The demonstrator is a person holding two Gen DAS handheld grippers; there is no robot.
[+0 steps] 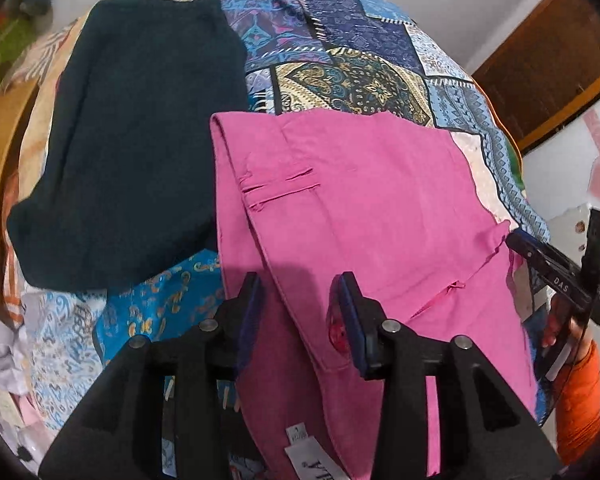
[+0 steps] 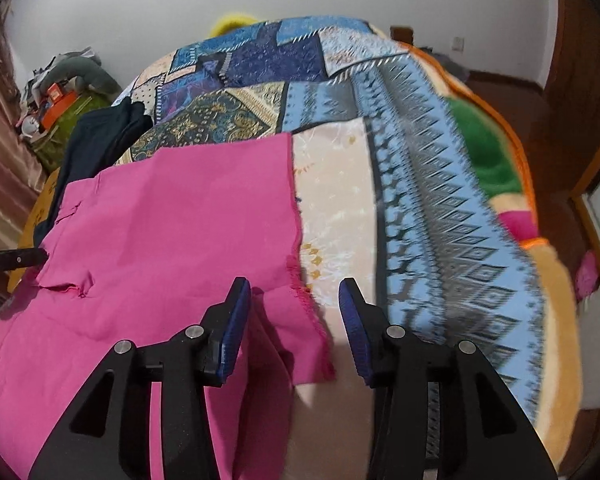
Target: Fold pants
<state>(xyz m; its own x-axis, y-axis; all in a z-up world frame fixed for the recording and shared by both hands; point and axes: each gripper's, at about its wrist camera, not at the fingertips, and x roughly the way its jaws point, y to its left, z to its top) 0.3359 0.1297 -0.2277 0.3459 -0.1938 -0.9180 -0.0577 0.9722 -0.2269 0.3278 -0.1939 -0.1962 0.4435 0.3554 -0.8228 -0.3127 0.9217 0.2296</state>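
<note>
My left gripper sits at the bottom centre of its view with its jaws parted and clamping nothing; the pink pants lie under the gap, and I cannot tell whether a pad brushes the cloth. The pants fill the centre and lower right of that view, folded flat on the patchwork bedspread, a belt loop and pocket slit showing near the left fold, and a white label at the bottom edge. A dark teal garment lies just beside the pants on the upper left, on the same bedspread. At the far right edge I see my right gripper from the side, with my hand and an orange sleeve below it.

In the right wrist view, my right gripper is at the bottom centre, jaws apart and empty. The pants spread across the left half, their frayed hem edge running down between my 2 fingers. The bedspread covers the right half. A clutter of items sits at the upper left by the wall.
</note>
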